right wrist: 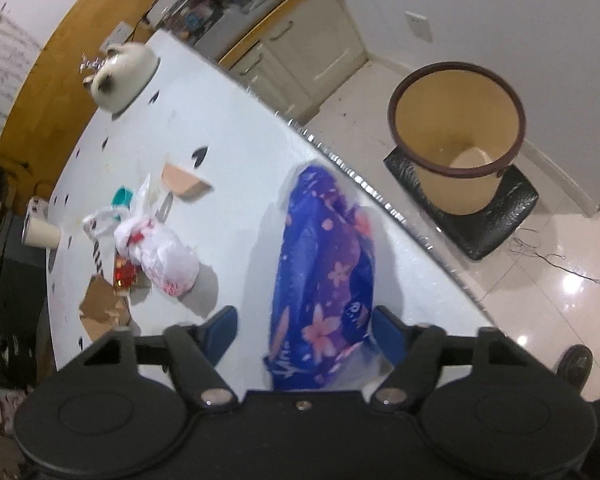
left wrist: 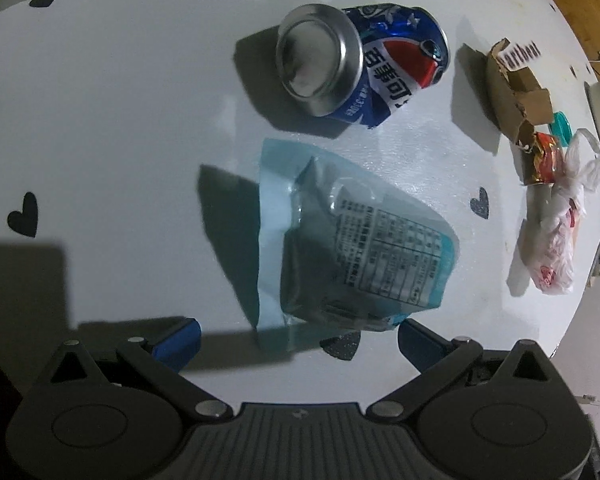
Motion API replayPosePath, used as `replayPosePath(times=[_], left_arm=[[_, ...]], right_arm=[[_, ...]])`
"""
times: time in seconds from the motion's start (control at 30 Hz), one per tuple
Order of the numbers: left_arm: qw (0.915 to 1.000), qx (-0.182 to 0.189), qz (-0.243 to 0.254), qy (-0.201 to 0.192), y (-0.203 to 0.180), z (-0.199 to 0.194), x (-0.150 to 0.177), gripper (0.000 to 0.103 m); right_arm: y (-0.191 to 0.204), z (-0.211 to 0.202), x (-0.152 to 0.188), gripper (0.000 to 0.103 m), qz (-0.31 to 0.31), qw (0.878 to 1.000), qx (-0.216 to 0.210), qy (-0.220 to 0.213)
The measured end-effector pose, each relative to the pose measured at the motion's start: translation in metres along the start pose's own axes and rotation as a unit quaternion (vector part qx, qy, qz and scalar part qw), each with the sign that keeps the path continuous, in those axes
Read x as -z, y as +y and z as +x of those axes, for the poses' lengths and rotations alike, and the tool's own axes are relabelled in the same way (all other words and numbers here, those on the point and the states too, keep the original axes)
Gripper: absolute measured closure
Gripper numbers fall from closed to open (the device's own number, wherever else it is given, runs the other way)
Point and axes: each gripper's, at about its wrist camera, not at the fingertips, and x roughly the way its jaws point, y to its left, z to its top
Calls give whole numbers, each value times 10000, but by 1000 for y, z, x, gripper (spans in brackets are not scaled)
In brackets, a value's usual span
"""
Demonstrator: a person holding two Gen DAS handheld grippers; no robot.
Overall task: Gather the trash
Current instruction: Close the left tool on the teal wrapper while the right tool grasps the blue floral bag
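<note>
On the white table (left wrist: pixel 120 140), a pale blue plastic wrapper (left wrist: pixel 352 240) lies just ahead of my left gripper (left wrist: pixel 298 340), which stands open above its near edge. Beyond the wrapper lies a crushed blue cola can (left wrist: pixel 380 68). In the right wrist view a blue-purple flowered bag (right wrist: pixel 324 272) lies near the table edge between the fingers of my right gripper (right wrist: pixel 306 334). The right pad is at the bag's side; the left pad stands clear of it, so the gripper is open. A tan bin (right wrist: pixel 456 140) stands on the floor past the table edge.
Torn cardboard (left wrist: pixel 516 88), a red foil wrapper (left wrist: pixel 544 156), a teal cap (left wrist: pixel 560 124) and a knotted white plastic bag (left wrist: pixel 556 240) lie to the right. A paper cup (right wrist: pixel 40 232) and white teapot (right wrist: pixel 120 72) sit farther off. The bin rests on a black cushion (right wrist: pixel 496 220).
</note>
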Motion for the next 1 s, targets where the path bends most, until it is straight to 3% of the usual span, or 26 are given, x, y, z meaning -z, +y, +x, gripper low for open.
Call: replayPosePath(times=[0.03, 0.17, 0.23, 0.43, 0.5, 0.6, 0.7, 0.83, 0.87, 0.9, 0.93, 1.0], left_arm=[[10000, 16, 34, -15, 0, 0, 0, 2], [9996, -51, 213, -187, -5, -1, 0, 8], [9988, -39, 373, -324, -10, -3, 0, 16], [9941, 16, 941, -545, -21, -7, 0, 57], [9930, 37, 1044, -554, -22, -6, 1, 78], [9921, 70, 1146, -511, -25, -2, 3, 92], [9903, 101, 1276, -537, -23, -1, 5, 98], [9868, 270, 1515, -513, -19, -8, 4, 96], [9854, 350, 1586, -516, -19, -11, 4, 86], [9843, 399, 1628, -557, -17, -17, 5, 65], [9830, 477, 1657, -631, -16, -25, 6, 54], [9820, 656, 1621, -710, -13, -40, 5, 20]], right_arm=[[1, 3, 1, 54, -142, 9998, -114, 65], [11, 1, 6, 72, -932, 9954, -167, 158], [12, -3, 8, 91, -1281, 9914, -179, 182], [7, -16, 15, 96, -1937, 9805, -218, 232], [6, -21, 20, 96, -2118, 9767, -222, 253], [4, -26, 26, 96, -2244, 9740, -196, 238], [3, -30, 28, 96, -2285, 9733, -87, 183], [2, -28, 30, 96, -2326, 9722, -35, 267], [2, -28, 30, 96, -2322, 9722, -82, 293], [2, -28, 31, 96, -2331, 9719, -103, 297], [3, -29, 32, 97, -2360, 9713, -94, 289], [3, -31, 33, 97, -2409, 9701, -107, 277]])
